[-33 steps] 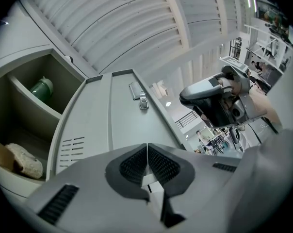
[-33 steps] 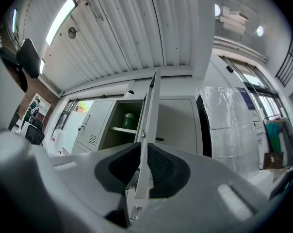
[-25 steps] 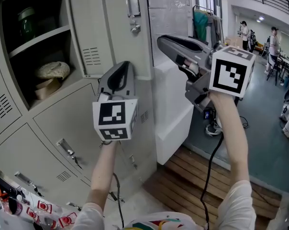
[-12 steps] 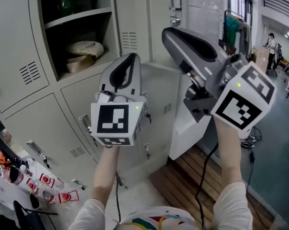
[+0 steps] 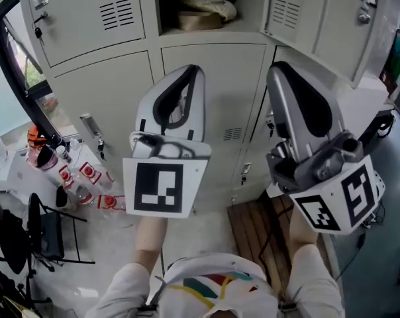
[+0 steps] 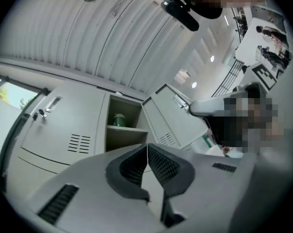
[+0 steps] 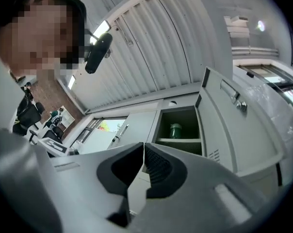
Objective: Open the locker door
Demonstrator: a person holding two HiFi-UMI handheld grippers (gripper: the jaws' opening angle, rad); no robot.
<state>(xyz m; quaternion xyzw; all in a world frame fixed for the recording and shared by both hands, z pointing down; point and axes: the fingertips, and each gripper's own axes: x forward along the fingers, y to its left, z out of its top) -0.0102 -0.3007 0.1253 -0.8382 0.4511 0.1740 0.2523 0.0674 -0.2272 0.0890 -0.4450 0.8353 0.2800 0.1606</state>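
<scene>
Above and beyond both pairs of jaws, untouched, the locker door (image 5: 306, 18) is being seen swung open; the left gripper (image 5: 189, 70) and the right gripper (image 5: 280, 69) are being held with jaws pressed together, empty.

I'm watching head camera looking steeply down, close on lockers (image 5: 206, 78); both gripper cameras tilting upward, sharing open compartment (image 6: 131, 114) with head view, ceiling (image 6: 112, 33) with each other
</scene>
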